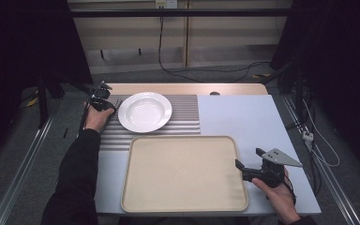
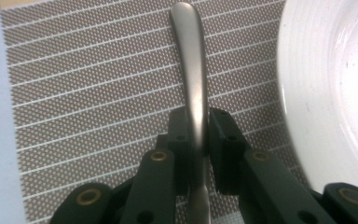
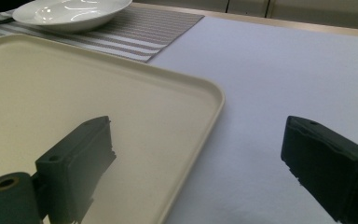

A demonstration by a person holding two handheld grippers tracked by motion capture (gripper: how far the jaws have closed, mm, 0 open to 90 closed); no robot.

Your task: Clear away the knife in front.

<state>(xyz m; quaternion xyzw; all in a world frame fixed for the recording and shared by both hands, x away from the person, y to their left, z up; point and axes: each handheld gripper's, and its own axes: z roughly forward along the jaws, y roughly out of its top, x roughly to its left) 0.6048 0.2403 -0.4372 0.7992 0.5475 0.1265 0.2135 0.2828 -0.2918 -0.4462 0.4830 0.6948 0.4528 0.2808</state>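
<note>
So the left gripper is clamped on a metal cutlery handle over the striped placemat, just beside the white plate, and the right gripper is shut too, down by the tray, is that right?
Not quite: the right gripper is open. The right gripper view shows its jaws standing wide apart at the edge of the beige tray, with nothing between them. The rest holds: the left gripper is clamped on the metal cutlery handle over the striped placemat, beside the white plate.

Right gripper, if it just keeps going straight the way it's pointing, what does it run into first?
Probably the beige tray: the right gripper, jaws open, points at its right rim, with one jaw already over that edge in the right gripper view. How high it passes is hard to judge.
</note>
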